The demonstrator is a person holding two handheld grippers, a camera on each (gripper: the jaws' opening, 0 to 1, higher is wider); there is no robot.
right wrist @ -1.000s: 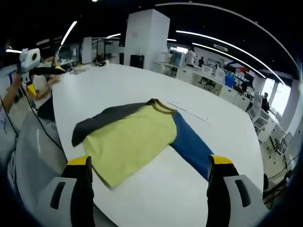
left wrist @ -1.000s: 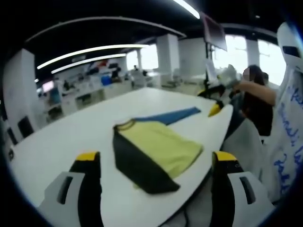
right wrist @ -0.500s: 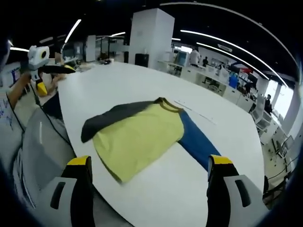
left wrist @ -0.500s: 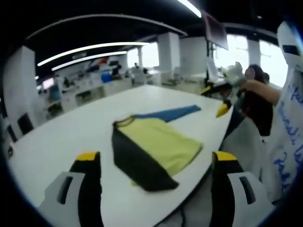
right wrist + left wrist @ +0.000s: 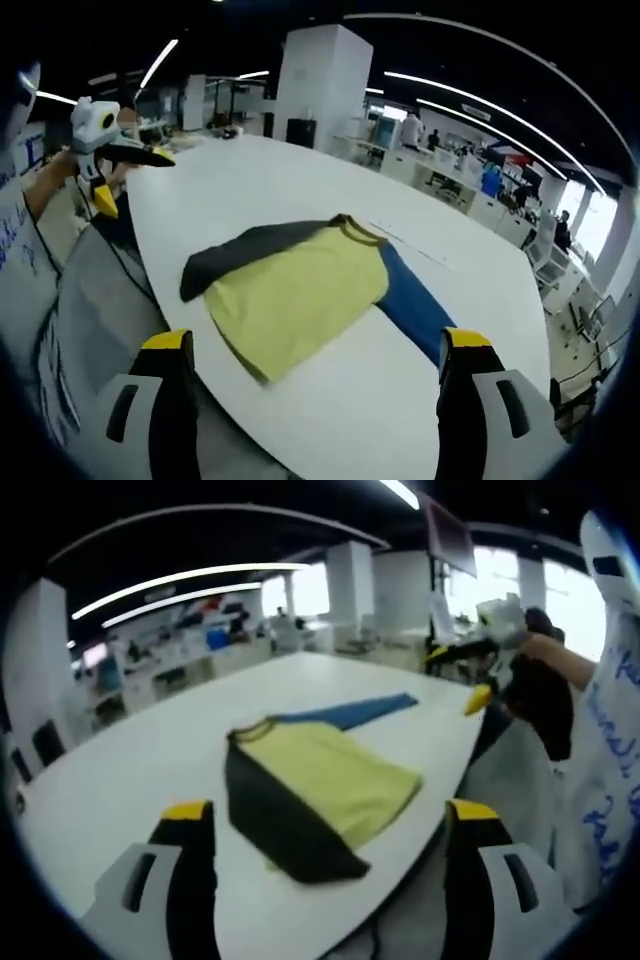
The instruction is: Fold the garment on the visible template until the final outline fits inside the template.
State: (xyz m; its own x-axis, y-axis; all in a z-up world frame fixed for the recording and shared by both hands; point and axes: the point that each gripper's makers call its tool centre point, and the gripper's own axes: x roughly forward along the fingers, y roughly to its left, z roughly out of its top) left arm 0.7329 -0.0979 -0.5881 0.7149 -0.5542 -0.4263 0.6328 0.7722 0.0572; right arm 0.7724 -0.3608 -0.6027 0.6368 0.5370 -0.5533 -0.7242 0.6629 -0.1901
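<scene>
Both tongs (image 5: 330, 825) (image 5: 312, 350) spread wide, holding nothing, above the table (image 5: 300, 170). Garment (image 5: 300, 290) lies flat at its near edge; soft, light, limp: grip the blue sleeve (image 5: 415, 315) cuff

- The garment (image 5: 315, 795) (image 5: 300, 290) is a long-sleeved shirt with a yellow body, one dark grey sleeve and one blue sleeve.
- It lies flat on the white surface (image 5: 330, 200), ahead of both pairs of jaws.
- The grey sleeve is folded across the body's edge; the blue sleeve stretches outward.
</scene>
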